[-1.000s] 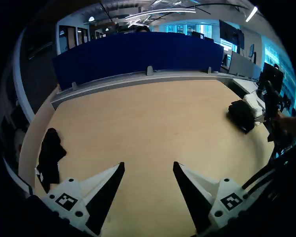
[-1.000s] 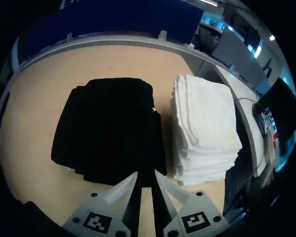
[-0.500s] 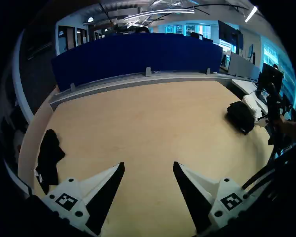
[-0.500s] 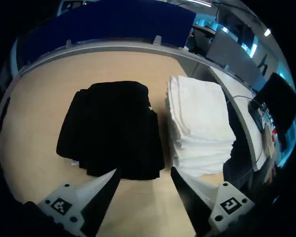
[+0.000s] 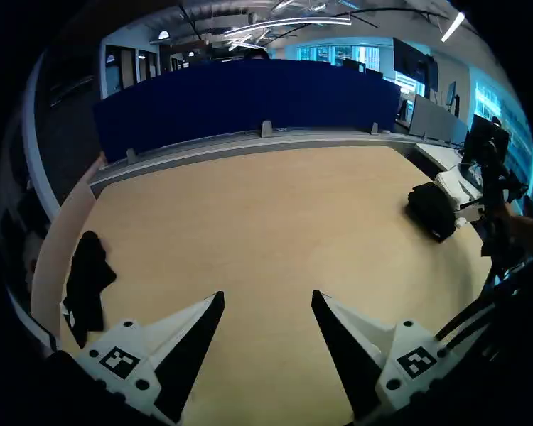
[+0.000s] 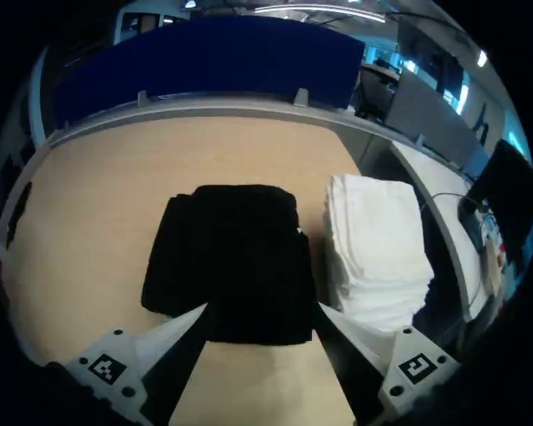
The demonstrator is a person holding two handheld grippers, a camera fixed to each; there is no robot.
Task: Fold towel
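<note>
Both views are bright and evenly lit from above. In the left gripper view, ceiling light strips [image 5: 288,23] glow white overhead, and windows [image 5: 337,51] at the back and right give a cyan tint. The tabletop [image 5: 266,213] takes soft, diffuse light with no hard shadows; in the right gripper view a pale sheen lies on it near the bottom. The black towel stack [image 6: 231,263] reads as near-solid black, its folds hardly visible, while the white towel stack [image 6: 377,248] stays bright with its layered edges clear. Fisheye distortion bows the blue partition [image 5: 245,99] and darkens the rims. The fingers [image 5: 188,334] look sharp.
</note>
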